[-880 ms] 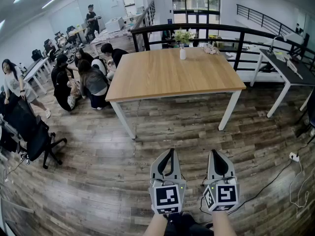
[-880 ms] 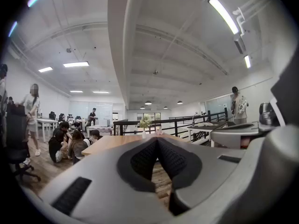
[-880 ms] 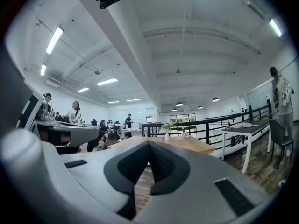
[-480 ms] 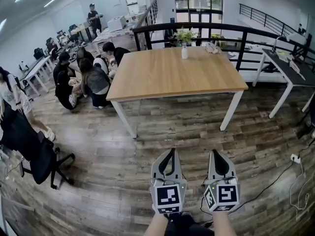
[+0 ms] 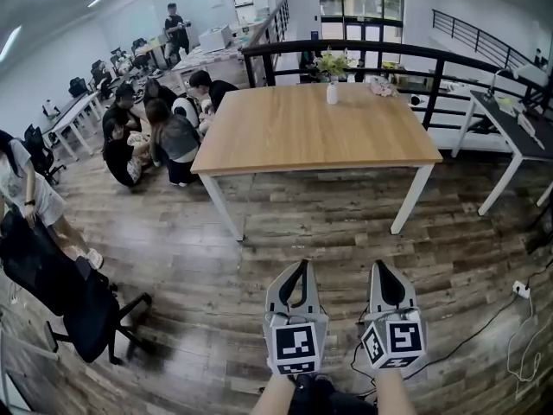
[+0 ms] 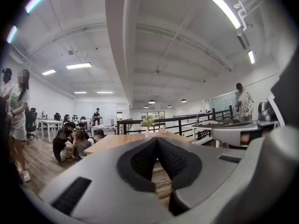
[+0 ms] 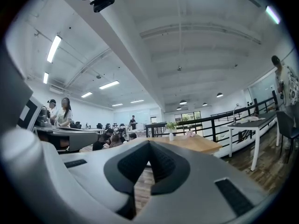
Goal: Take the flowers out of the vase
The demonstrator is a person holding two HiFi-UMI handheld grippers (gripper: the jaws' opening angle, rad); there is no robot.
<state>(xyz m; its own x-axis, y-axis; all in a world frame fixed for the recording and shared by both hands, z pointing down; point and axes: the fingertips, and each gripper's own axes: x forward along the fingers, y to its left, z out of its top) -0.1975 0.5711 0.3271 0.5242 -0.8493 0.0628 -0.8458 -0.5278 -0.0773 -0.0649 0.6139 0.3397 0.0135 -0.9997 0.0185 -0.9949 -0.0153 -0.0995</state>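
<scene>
I hold both grippers low and level over the wooden floor (image 5: 216, 258), side by side and pointing toward the table ahead. The left gripper (image 5: 301, 264) has its fingers pressed together at the tips, with nothing between them. The right gripper (image 5: 380, 264) is the same: fingers closed on each other, empty. Each carries its marker cube at the near end, just above my forearms.

The vase (image 5: 332, 92) stands well away from both grippers, at the far edge of the tabletop (image 5: 320, 137), near the middle of that edge and just in front of the black railing (image 5: 406, 52). It is small, white and upright, its long axis vertical and its neck pointing up. The flowers (image 5: 331, 62) are in it, rising from the neck and spreading out above it as a green and pale bunch. From here they are too small for me to count stems or tell which way any one bloom leans. A small pink object (image 5: 381, 86) lies on the tabletop to the right of the vase, apart from it.

To the left of the table a group of people (image 5: 155, 132) sits on the floor, and a black office chair (image 5: 65, 292) stands at the near left.
</scene>
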